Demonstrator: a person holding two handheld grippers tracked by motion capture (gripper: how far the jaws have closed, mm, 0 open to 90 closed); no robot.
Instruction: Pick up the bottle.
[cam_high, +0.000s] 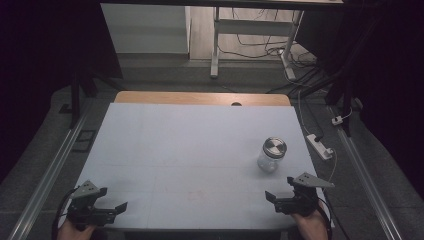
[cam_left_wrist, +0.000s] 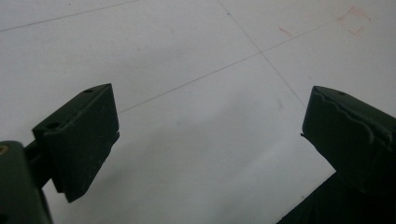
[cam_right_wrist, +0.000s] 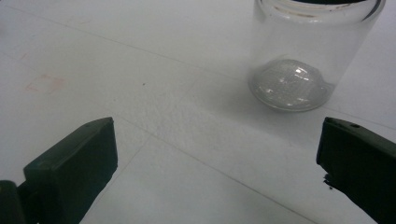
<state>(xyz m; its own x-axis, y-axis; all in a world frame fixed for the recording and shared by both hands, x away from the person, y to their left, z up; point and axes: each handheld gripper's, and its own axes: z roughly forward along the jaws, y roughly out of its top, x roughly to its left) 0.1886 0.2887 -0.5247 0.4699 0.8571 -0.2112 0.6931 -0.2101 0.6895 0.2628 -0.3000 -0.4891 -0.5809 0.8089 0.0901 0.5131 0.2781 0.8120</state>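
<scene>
on matte white table (cam_high: 190, 150), cylindrical clear glass jar (cam_high: 270, 159).

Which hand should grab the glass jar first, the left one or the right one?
Probably the right. The right gripper sits just in front of the jar, jaws open, with the jar close ahead of it. The left gripper is far across the table.

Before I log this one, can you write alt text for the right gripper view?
A clear glass jar stands upright on the white table, just beyond the right gripper. Its two black fingers are spread wide apart with nothing between them.
</scene>
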